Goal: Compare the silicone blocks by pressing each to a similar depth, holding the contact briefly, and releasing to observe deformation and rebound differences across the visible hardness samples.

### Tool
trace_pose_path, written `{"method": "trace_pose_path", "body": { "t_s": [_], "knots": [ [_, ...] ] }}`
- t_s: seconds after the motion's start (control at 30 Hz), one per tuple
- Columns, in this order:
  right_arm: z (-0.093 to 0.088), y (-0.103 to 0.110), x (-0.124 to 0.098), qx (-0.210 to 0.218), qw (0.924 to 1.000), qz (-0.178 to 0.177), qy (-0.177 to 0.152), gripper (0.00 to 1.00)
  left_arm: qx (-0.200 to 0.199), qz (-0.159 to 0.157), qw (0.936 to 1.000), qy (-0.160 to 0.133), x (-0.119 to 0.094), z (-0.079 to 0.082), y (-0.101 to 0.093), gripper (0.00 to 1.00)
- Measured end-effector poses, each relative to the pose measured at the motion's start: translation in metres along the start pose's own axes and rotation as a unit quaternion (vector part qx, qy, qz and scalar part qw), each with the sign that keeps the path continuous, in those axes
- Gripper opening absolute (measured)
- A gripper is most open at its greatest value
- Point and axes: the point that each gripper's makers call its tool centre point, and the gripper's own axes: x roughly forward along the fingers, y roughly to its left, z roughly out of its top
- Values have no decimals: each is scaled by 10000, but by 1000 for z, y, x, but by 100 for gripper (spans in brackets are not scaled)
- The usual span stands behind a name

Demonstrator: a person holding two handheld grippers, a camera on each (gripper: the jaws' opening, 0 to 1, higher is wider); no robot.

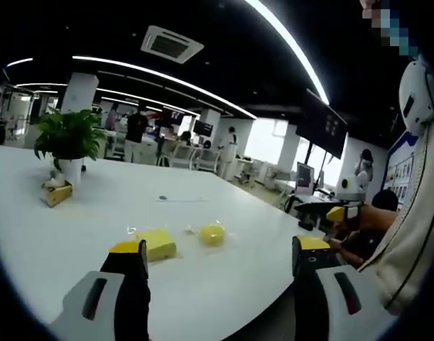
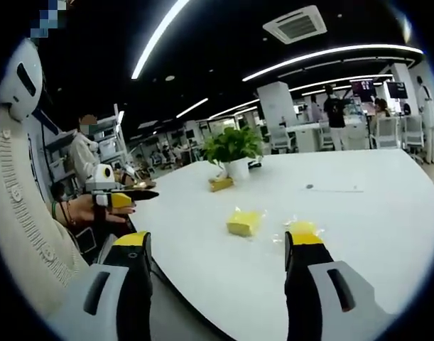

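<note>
Two yellow silicone samples in clear wrappers lie near the edge of the white table [image 1: 96,213]: a square block [image 1: 156,243] and a rounder piece [image 1: 212,234]. My left gripper [image 1: 220,250] hovers open just short of them, jaws wide apart and empty. The right gripper view shows the square block [image 2: 245,222] and the rounder piece [image 2: 302,229], the latter just above one jaw tip. My right gripper [image 2: 218,245] is open and empty above the table edge [image 2: 202,284]. Each gripper also enters the other's view, held in a hand: the right gripper [image 1: 341,213] and the left gripper [image 2: 117,197].
A potted plant [image 1: 69,138] [image 2: 232,149] stands farther back on the table, with a small yellow box [image 1: 57,193] [image 2: 220,183] beside it. A person's cream sleeve [image 1: 415,213] [image 2: 25,213] is close at the side. Desks, chairs and people fill the office behind.
</note>
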Motion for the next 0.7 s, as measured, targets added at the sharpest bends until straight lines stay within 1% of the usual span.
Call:
{"method": "trace_pose_path", "body": {
  "t_s": [0.13, 0.27, 0.37, 0.7],
  "knots": [
    [6, 1, 3, -5, 10000, 34, -73, 71, 14, 4, 10000, -20, 1, 3, 1, 83],
    [7, 1, 5, -48, 10000, 49, -53, 71, 36, -7, 10000, -17, 2, 4, 1, 83],
    [6, 1, 6, -101, 9999, 18, -31, 72, 32, 19, 10000, 6, 2, 3, 3, 83],
    [-3, -5, 5, 11, 10000, -25, 55, 72, -14, 64, 10000, 62, 2, -3, 8, 86]
  ]
}}
